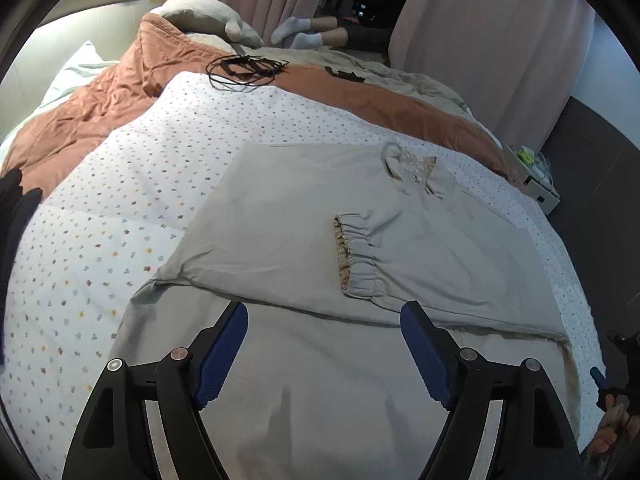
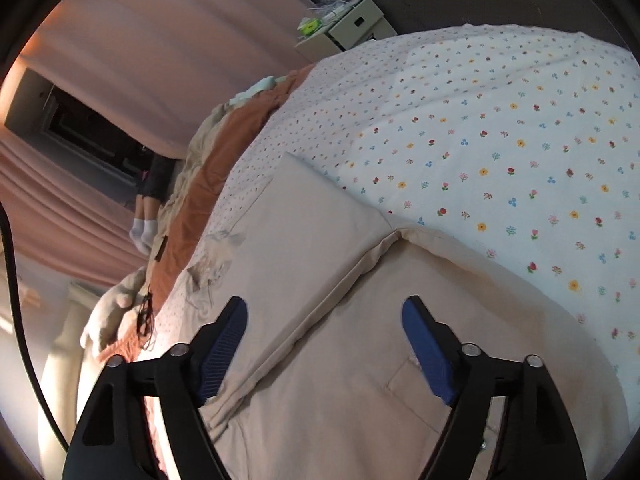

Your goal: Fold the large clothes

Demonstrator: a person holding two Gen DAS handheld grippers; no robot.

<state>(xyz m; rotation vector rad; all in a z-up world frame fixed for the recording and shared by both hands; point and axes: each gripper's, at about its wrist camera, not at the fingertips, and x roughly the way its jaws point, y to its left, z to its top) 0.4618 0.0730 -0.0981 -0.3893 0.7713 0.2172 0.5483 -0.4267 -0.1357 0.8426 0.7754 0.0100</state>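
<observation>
The garment [image 1: 304,216] lies on the flowered sheet [image 1: 120,184]. Behind the sheet lies the quilt [image 1: 104,92], bearing a coiled cable [image 1: 244,68]; a nightstand [image 1: 536,180] stands right of it.

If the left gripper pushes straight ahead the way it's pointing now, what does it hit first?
Most likely the grey garment spread on the bed: the open left gripper points down at its folded edge, nothing between. Depth is hard to judge.

Beige garment [image 1: 320,232] partly folded, flat on floral bedspread, elastic cuff up.
</observation>
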